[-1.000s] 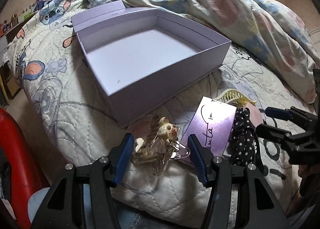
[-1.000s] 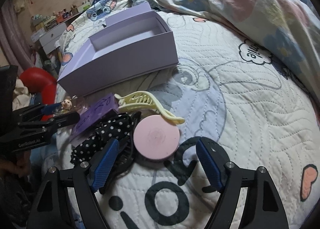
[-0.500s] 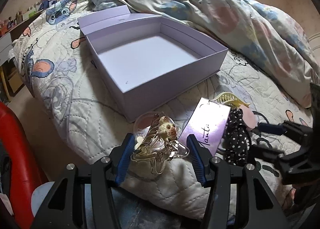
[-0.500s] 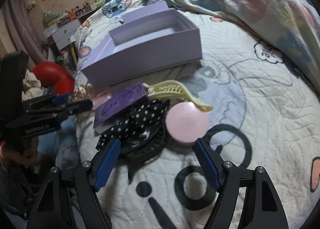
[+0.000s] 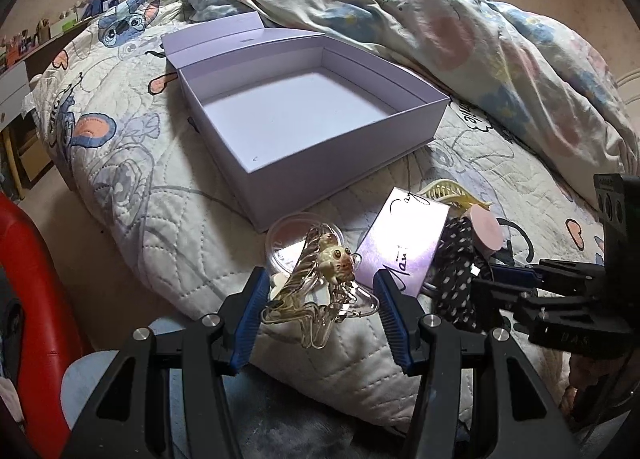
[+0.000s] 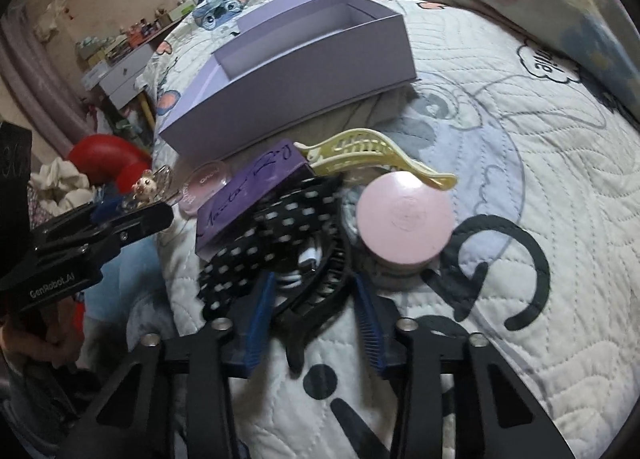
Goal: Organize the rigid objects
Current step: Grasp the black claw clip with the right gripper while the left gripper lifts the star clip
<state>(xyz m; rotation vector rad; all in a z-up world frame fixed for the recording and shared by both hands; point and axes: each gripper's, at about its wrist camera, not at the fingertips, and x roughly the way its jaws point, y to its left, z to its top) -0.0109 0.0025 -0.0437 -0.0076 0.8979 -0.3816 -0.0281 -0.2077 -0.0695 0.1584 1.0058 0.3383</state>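
Box: open lavender gift box (image 5: 304,119) on the quilt (image 5: 152,195), far of the clutter, nothing visible inside; likely the destination.
Left gripper (image 5: 320,311): spread wide, straddling the clear hair claw with a puppy charm (image 5: 320,283); pads not touching, nothing gripped.
Right gripper (image 6: 316,311): spread around the black hair claw (image 6: 320,291) under the polka-dot bow (image 6: 272,235); contact unclear, not clamped.
Clutter: purple card box (image 6: 248,195), yellow claw clip (image 6: 368,155), pink round compact (image 6: 404,215), clear pink jar (image 6: 208,183), bunched near the box.
Judgement: both tools lined up for pickups, box within easy reach.
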